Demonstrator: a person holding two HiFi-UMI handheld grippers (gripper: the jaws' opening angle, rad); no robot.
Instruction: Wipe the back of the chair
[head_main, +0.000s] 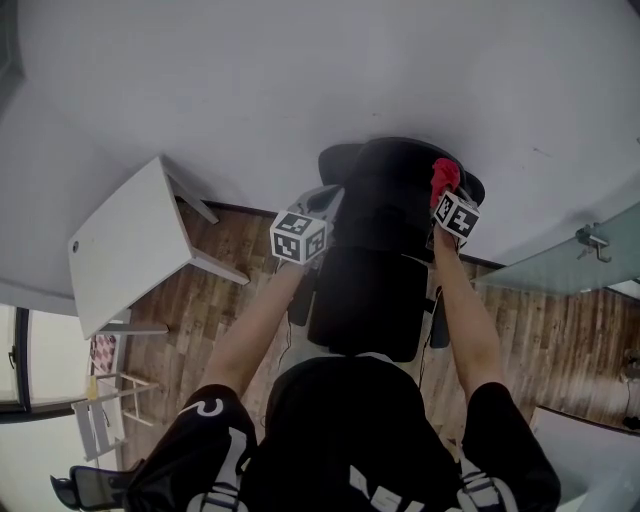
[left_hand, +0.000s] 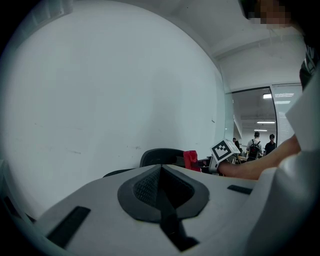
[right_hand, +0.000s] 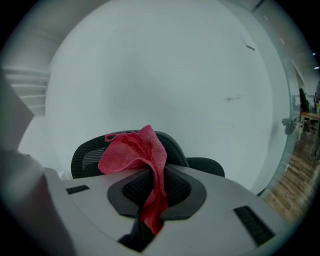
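Head view: I see the black chair (head_main: 375, 260) standing with its back close to the white wall (head_main: 300, 80), on a wood floor (head_main: 240, 260). The left gripper (head_main: 322, 208) sits against the left edge of the chair's back, near the top. The right gripper (head_main: 452, 212) is at the right edge of the back, at about the same height. A red cloth (head_main: 444, 178) sticks out past its tip, against the top right corner of the chair.

Left gripper view: the left gripper (left_hand: 162, 192) has its jaws pressed together with nothing between them. Beyond it the top of the chair (left_hand: 160, 156) shows against the wall (left_hand: 110, 90). To the right are the red cloth (left_hand: 190, 160) and the right gripper (left_hand: 223, 151), held by a bare forearm.

Right gripper view: the right gripper (right_hand: 150, 197) pinches the red cloth (right_hand: 135, 150) between its jaws. One end hangs down through the gap, and the rest folds upward and to the left. The mesh top of the chair (right_hand: 84, 156) lies directly behind the cloth. I cannot tell here whether the cloth touches the mesh.
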